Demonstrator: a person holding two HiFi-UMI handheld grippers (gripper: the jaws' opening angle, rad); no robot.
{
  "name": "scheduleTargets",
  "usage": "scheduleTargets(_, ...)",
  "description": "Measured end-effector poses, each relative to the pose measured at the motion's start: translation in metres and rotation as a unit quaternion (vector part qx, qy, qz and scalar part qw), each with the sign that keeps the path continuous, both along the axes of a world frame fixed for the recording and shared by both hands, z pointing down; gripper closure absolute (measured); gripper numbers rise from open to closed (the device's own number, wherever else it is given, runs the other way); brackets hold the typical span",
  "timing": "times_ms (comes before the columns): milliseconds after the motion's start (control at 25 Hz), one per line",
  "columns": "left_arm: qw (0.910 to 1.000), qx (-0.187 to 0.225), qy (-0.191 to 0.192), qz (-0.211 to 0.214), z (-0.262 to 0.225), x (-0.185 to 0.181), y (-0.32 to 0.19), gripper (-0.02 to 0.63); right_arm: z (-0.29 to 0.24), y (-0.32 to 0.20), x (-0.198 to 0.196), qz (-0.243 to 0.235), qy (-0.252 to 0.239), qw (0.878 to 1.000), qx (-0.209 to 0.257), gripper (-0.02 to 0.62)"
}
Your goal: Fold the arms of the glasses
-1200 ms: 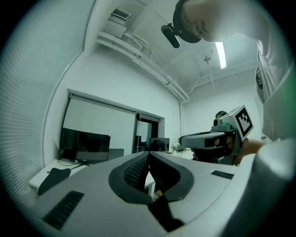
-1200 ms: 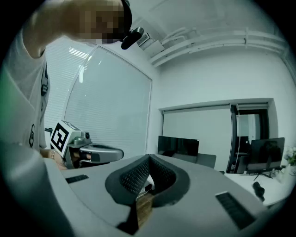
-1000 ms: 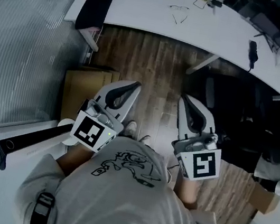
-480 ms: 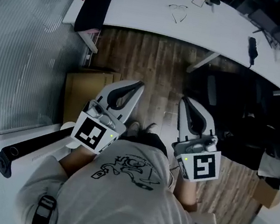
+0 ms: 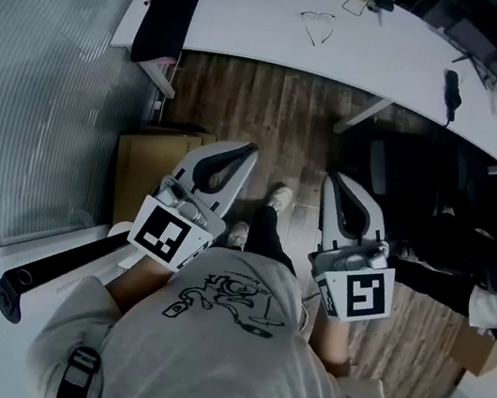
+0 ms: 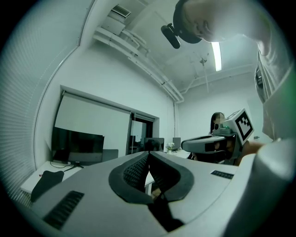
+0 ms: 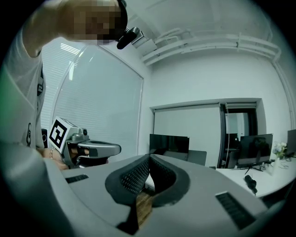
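Observation:
The glasses [image 5: 316,22] lie with arms spread on the white desk [image 5: 259,33] at the far side of the head view, well ahead of both grippers. My left gripper [image 5: 249,151] hangs over the wooden floor in front of the person's body, shut with nothing between its fingers. My right gripper [image 5: 332,178] is level with it to the right, also shut and holding nothing. In the left gripper view the jaws [image 6: 148,153] meet at their tips, and in the right gripper view the jaws [image 7: 149,159] do the same.
A black pouch [image 5: 167,12] lies on the desk's left end and a black device [image 5: 449,91] on its right. A cardboard box [image 5: 145,166] and a black tube [image 5: 57,260] sit at the left, a dark office chair [image 5: 403,187] at the right. The person's shoe [image 5: 277,197] is between the grippers.
The person's leg and shoe have stepped forward between the grippers. The left gripper has edged slightly toward the desk. Both grippers stay shut.

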State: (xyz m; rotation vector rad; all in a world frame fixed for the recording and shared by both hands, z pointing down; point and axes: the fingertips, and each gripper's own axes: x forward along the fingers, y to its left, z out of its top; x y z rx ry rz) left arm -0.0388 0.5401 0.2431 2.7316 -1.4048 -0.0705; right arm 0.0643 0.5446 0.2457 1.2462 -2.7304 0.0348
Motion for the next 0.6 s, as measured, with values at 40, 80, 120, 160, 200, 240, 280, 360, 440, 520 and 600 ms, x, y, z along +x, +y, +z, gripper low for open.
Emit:
scheduleTargets(40, 1.0, 0.001, 0.001, 0.0, -0.001, 0.002, -0.005, 0.586, -0.001, -0.005, 0.002, 0.0, -0.001, 1.0, 0.001, 0.586)
scheduleTargets(80, 1.0, 0.003, 0.002, 0.0, -0.003, 0.005, -0.011, 0.584, -0.002, -0.011, 0.005, 0.001, -0.002, 1.0, 0.002, 0.586)
scheduleTargets(120, 1.0, 0.004, 0.0, 0.001, -0.005, 0.008, -0.017, 0.586, -0.002, -0.017, 0.009, 0.001, -0.003, 1.0, 0.003, 0.586)
scheduleTargets(160, 1.0, 0.004, -0.004, 0.002, -0.004, 0.011, -0.023, 0.585, -0.002, -0.023, 0.012, 0.002, -0.004, 1.0, 0.003, 0.586)
scheduleTargets(200, 1.0, 0.004, -0.007, 0.003, -0.004, 0.015, -0.03, 0.585, -0.002, -0.03, 0.017, 0.003, -0.005, 1.0, 0.003, 0.586)
scheduleTargets(240, 0.9999, 0.006, -0.008, 0.004, -0.004, 0.019, -0.037, 0.586, -0.001, -0.037, 0.021, 0.005, -0.006, 1.0, 0.003, 0.586)
scheduleTargets(280, 0.9999, 0.007, -0.008, 0.005, -0.004, 0.023, -0.045, 0.585, 0.0, -0.044, 0.025, 0.006, -0.007, 1.0, 0.003, 0.586)
scheduleTargets(360, 0.9998, 0.002, -0.021, 0.006, 0.0, 0.03, -0.061, 0.586, 0.001, -0.06, 0.034, 0.007, -0.008, 1.0, 0.004, 0.586)
scheduleTargets(440, 0.9994, -0.004, -0.033, 0.008, 0.003, 0.039, -0.077, 0.586, 0.002, -0.077, 0.044, 0.01, -0.009, 1.0, 0.006, 0.586)
scheduleTargets(520, 0.9993, -0.005, -0.036, 0.01, 0.002, 0.05, -0.095, 0.586, 0.001, -0.095, 0.055, 0.012, -0.01, 1.0, 0.005, 0.586)
scheduleTargets(600, 0.9993, -0.003, -0.036, 0.011, -0.002, 0.061, -0.114, 0.586, -0.001, -0.113, 0.066, 0.012, -0.01, 1.0, 0.002, 0.586)
